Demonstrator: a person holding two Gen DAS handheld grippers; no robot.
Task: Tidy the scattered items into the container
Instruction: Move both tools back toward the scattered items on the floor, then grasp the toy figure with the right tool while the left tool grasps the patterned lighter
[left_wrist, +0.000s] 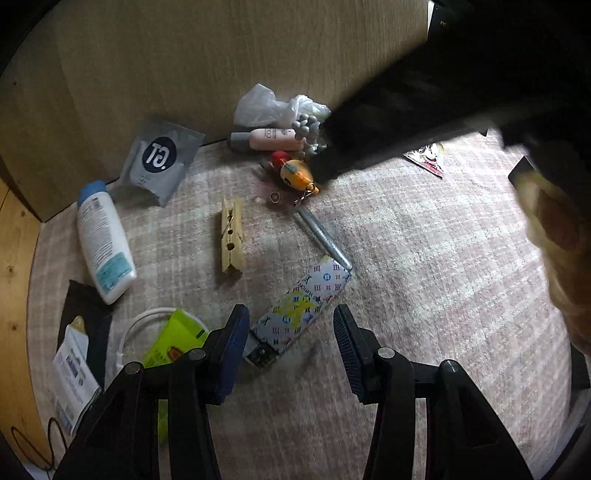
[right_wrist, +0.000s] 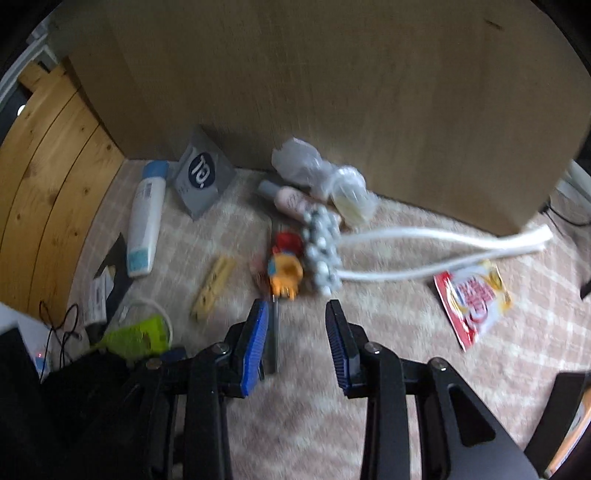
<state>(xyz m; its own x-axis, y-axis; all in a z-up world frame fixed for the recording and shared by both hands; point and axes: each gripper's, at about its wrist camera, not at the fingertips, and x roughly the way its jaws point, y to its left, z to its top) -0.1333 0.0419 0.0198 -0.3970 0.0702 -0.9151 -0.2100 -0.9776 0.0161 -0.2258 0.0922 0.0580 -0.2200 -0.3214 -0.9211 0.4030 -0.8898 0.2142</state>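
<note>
**Nothing tidied yet: a dozen-odd items lie loose on the rug**

Many small things are scattered on the pale checked rug (left_wrist: 424, 258) before a wooden panel (left_wrist: 221, 55): a patterned lighter (left_wrist: 295, 314), a wooden clothespin (left_wrist: 232, 240), a white bottle (left_wrist: 103, 243), a grey sachet (left_wrist: 160, 160), a pink tube (left_wrist: 271, 139), an orange keychain toy (right_wrist: 284, 273), a beaded white cord (right_wrist: 424, 251), a red snack packet (right_wrist: 472, 302) and a crumpled plastic bag (left_wrist: 262, 105). No container shows in either view, so by my judgement the whole job remains. The left gripper (left_wrist: 291, 328) hangs with jaws released just over the lighter's near end. The right gripper (right_wrist: 297, 325) is likewise spread and empty, near the keychain toy.
</note>
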